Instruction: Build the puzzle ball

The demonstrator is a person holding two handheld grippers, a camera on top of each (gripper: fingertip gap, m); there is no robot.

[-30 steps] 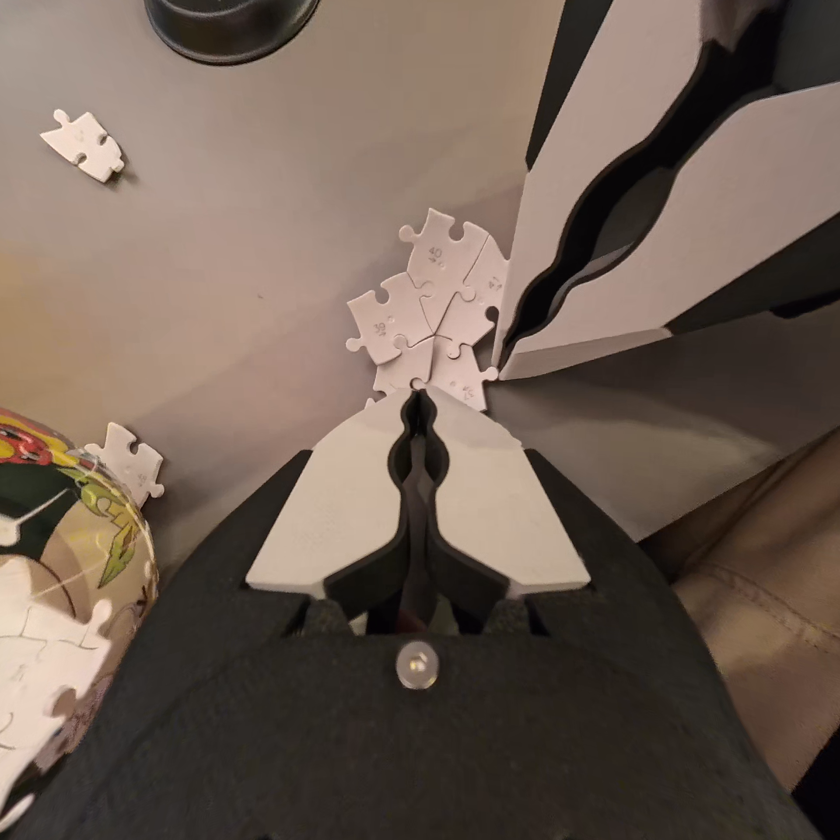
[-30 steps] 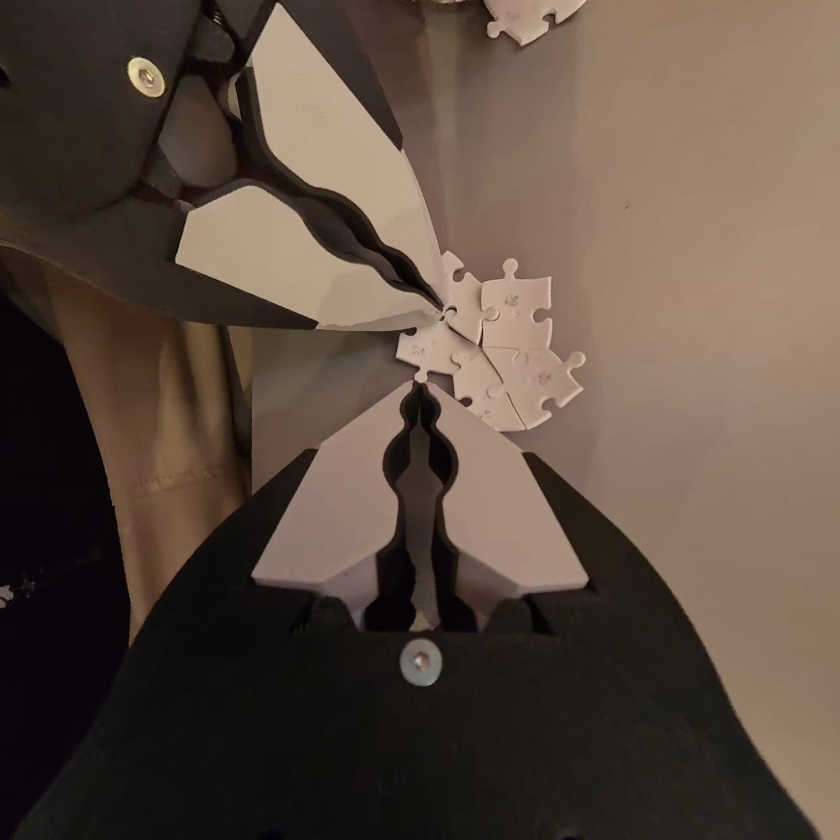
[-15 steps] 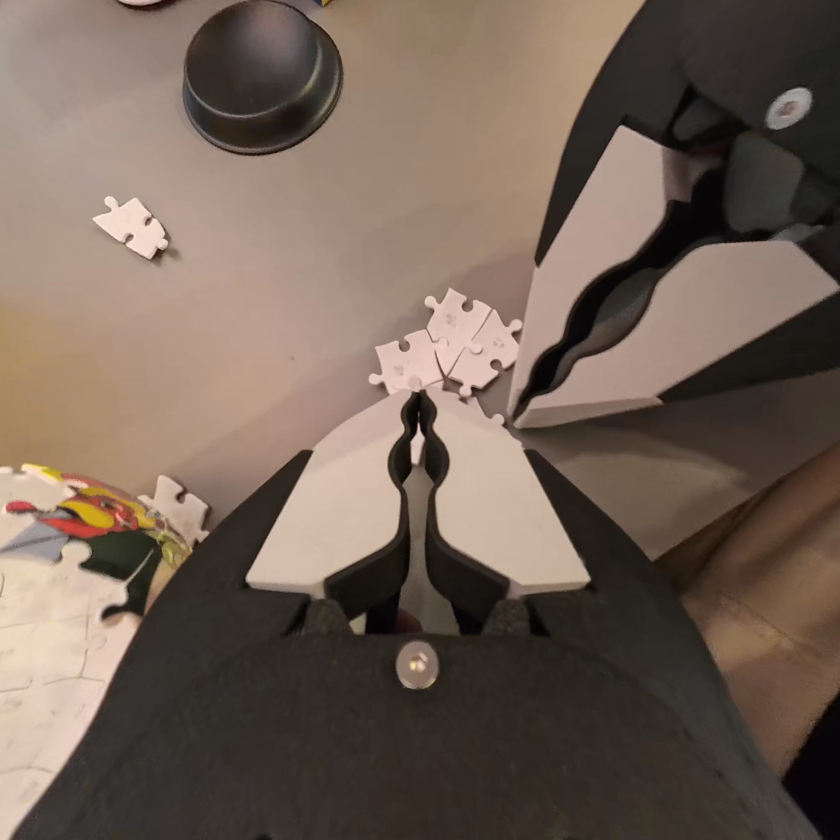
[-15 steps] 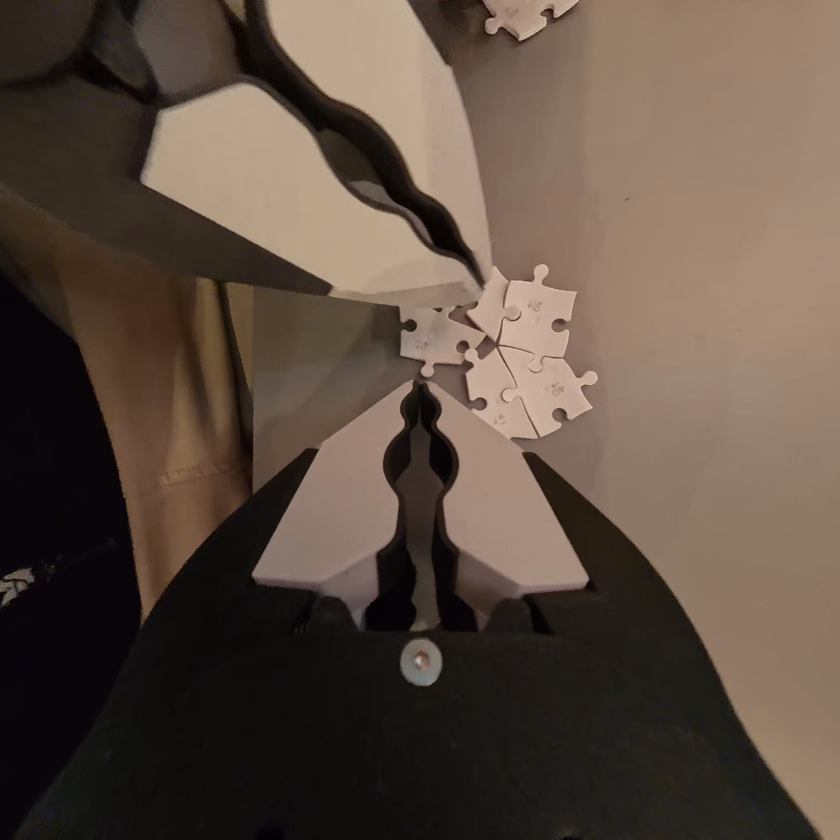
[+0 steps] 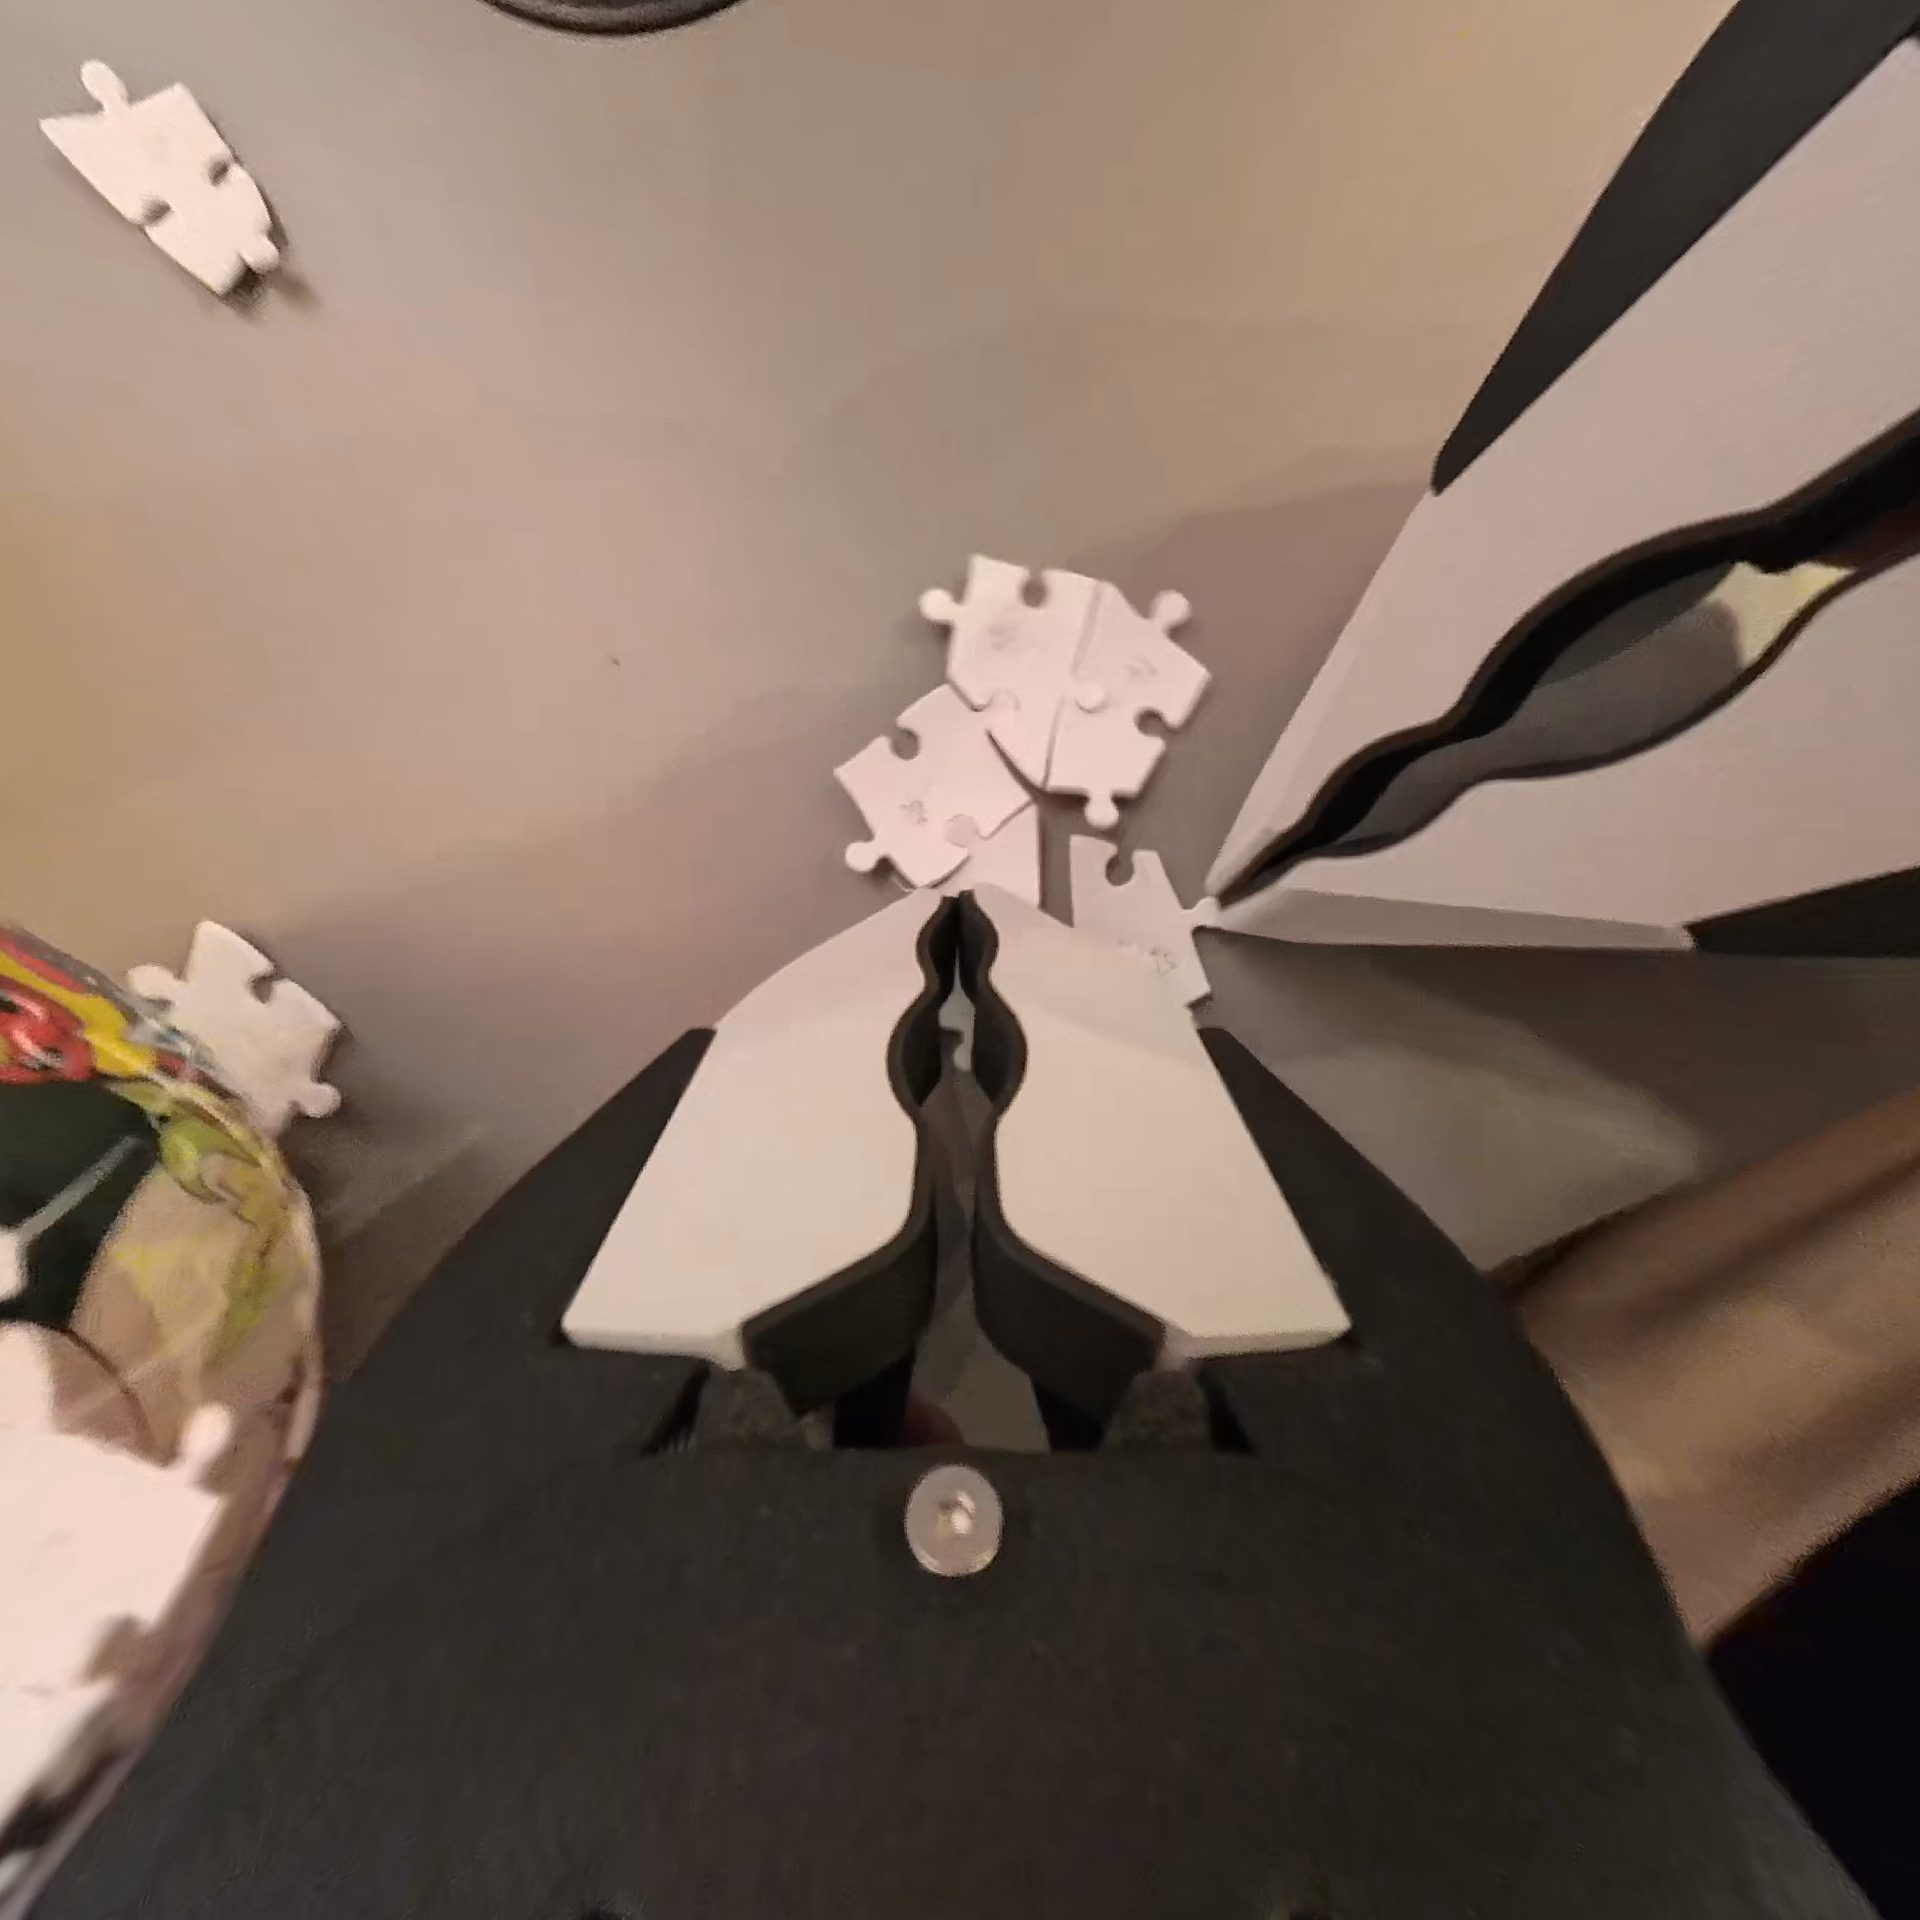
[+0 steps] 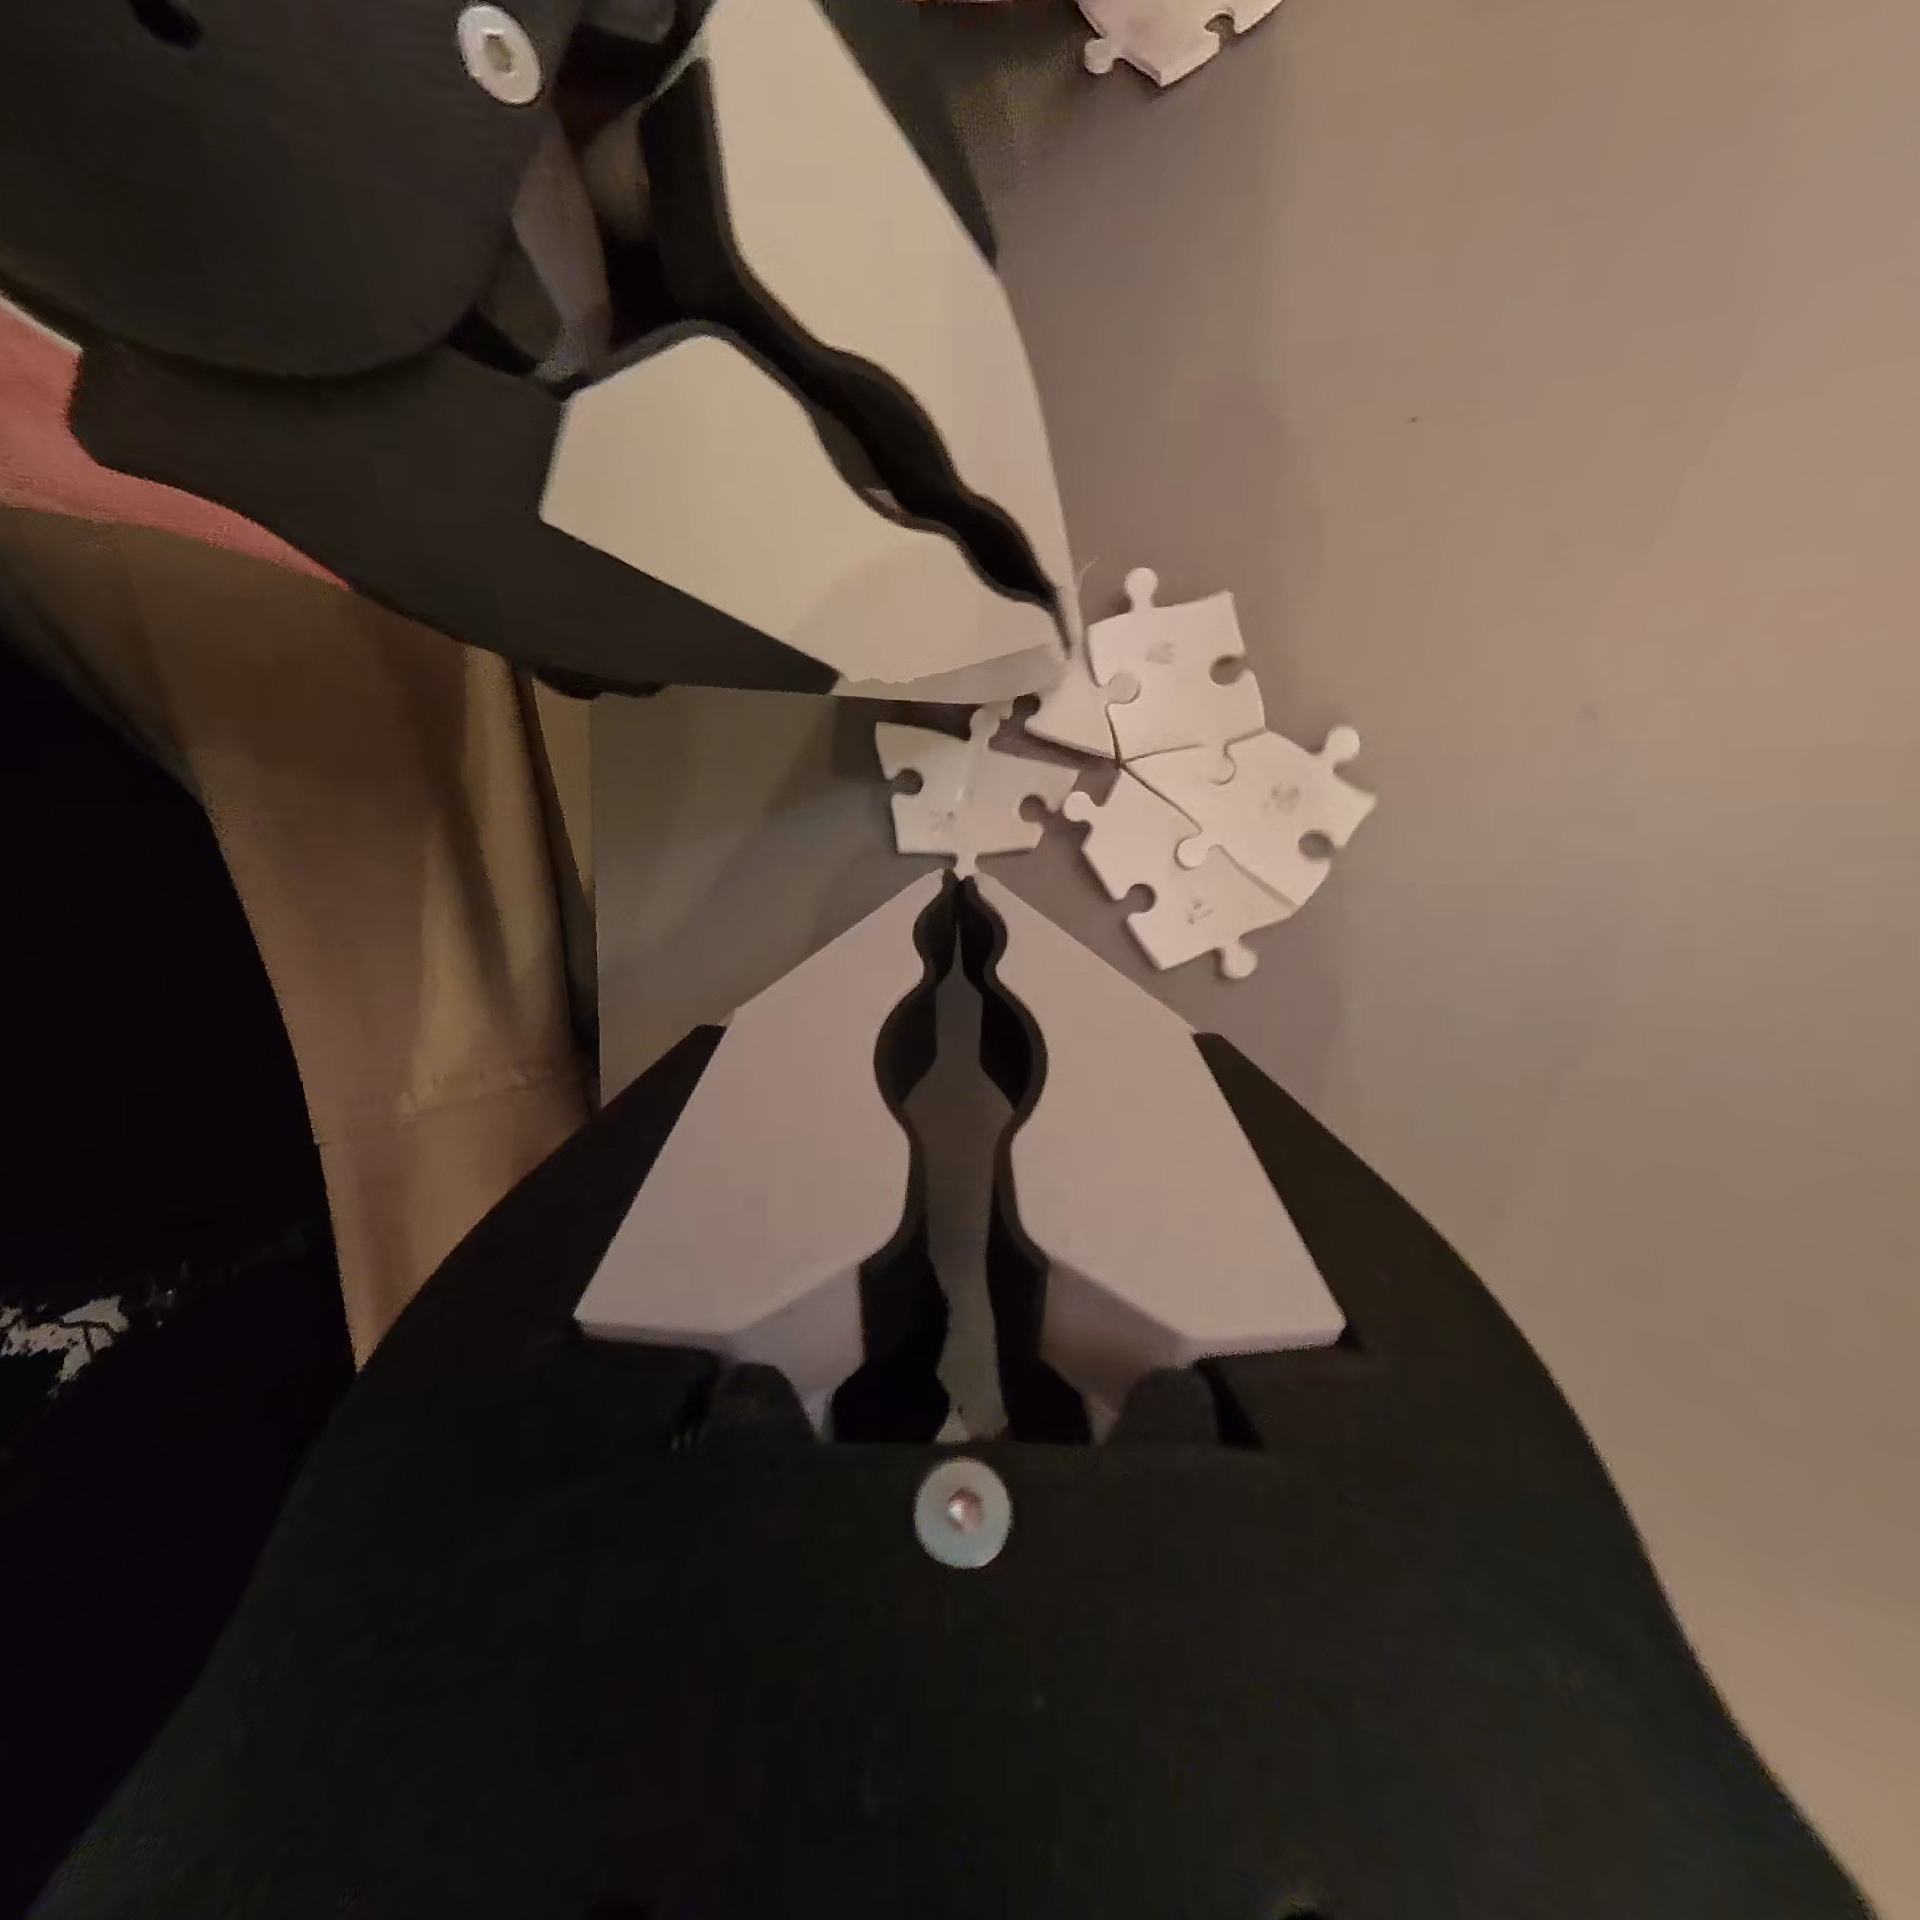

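Observation:
A cluster of joined white puzzle pieces (image 5: 1070, 696) lies face down on the grey table (image 5: 520, 520); it also shows in the right wrist view (image 6: 1226, 810). A single white piece (image 6: 956, 800) lies just beside it with a small gap, and also shows in the left wrist view (image 5: 1138, 925). My left gripper (image 5: 956, 906) is shut on the near edge of the cluster; in the right wrist view (image 6: 1062, 639) its tips pinch a wedge piece. My right gripper (image 6: 956, 883) is shut on the single piece's tab; it shows at the right of the left wrist view (image 5: 1210, 906).
The partly built colourful puzzle ball (image 5: 104, 1195) sits at the left. Loose white pieces lie beside it (image 5: 249, 1008), at the far left (image 5: 177, 197) and at the top of the right wrist view (image 6: 1174, 31). A person's beige trousers (image 6: 416, 883) lie past the table edge. Tip to tip, the grippers are about 4 cm apart.
The single piece has come apart from the cluster, which has turned a little. The left gripper rose and drew back half a second ago, then came back down close to the pieces.

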